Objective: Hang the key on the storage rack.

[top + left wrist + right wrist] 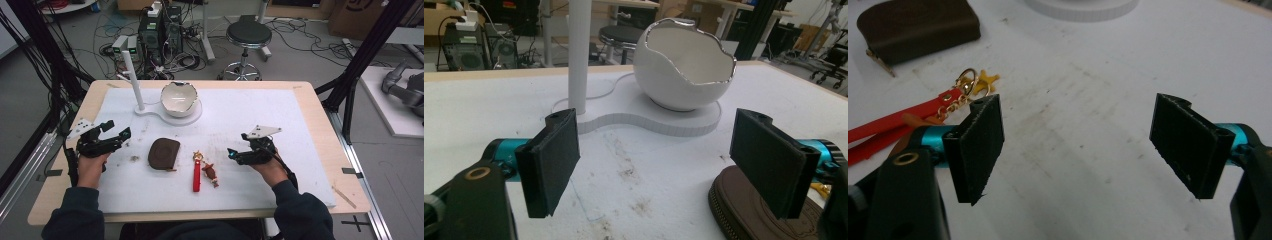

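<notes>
Both grippers, left gripper [119, 129] and right gripper [237, 145], are hovering wide open and empty, flanking the red keychain [198, 172]; grasping it likely comes next.

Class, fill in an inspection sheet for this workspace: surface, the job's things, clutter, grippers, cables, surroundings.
Surface: white mat on a wooden table, with brown smudges.
Job's things: brown zip pouch; red strap keychain with a small charm figure, lying between the grippers.
Clutter: white eggshell-shaped bowl on a white stand base with an upright post.
Grippers: left gripper open, nothing between its jaws; right gripper open, nothing between its jaws.
Cables: tangled on the floor behind the table.
Surroundings: black stool, computer towers, cardboard boxes.
</notes>
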Tool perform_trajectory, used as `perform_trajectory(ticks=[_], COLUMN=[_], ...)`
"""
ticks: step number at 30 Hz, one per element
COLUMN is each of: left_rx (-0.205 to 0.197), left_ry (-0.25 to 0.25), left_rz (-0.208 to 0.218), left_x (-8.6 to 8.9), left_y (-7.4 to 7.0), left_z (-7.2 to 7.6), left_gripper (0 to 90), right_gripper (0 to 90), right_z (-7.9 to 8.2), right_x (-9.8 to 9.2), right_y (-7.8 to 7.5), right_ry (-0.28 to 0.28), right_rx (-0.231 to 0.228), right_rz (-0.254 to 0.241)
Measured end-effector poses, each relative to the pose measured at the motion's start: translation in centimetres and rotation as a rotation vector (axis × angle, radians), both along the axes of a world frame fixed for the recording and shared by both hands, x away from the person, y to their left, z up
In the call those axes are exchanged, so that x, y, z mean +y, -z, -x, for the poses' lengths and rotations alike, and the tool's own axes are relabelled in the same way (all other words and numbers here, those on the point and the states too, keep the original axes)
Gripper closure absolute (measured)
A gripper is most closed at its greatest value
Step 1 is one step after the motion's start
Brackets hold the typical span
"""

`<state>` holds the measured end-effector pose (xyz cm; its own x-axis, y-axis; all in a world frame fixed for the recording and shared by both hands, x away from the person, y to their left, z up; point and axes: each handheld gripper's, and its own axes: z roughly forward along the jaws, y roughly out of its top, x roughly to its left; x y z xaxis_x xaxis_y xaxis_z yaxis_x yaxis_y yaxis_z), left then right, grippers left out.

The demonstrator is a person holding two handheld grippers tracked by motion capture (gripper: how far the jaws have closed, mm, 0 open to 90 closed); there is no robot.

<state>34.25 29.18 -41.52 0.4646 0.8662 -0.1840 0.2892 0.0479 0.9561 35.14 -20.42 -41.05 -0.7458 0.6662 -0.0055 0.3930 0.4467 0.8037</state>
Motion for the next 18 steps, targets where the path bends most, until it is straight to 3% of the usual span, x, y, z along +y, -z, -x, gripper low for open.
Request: perform_trajectory(ticks=[3, 6, 12, 15, 18], left_rx=[0.006, 0.008, 0.008, 0.009, 0.010], left_ry=[0.008, 0.011, 0.011, 0.015, 0.017], left_rz=[-0.009, -0.014, -0.013, -0.012, -0.014], left_x=[-0.2, -0.3, -0.3, -0.4, -0.5], left_y=[0.1, 0.1, 0.1, 0.1, 0.1], left_z=[-0.1, -0.1, 0.0, 0.0, 0.0], left_gripper=[20.1, 20.2, 20.3, 20.7, 21.2], right_gripper=[22.0, 22.2, 23.0, 24.1, 34.5], right_z=[0.0, 0.5, 1.4, 2.1, 2.5], right_x=[0.8, 1.9, 4.9, 6.0, 6.9], right_y=[0.4, 0.8, 2.1, 2.6, 3.1], right_ry=[-0.030, -0.078, -0.186, -0.235, -0.255], right_rx=[0.030, 0.070, 0.134, 0.166, 0.154], right_rz=[-0.011, -0.055, -0.012, 0.025, 0.148])
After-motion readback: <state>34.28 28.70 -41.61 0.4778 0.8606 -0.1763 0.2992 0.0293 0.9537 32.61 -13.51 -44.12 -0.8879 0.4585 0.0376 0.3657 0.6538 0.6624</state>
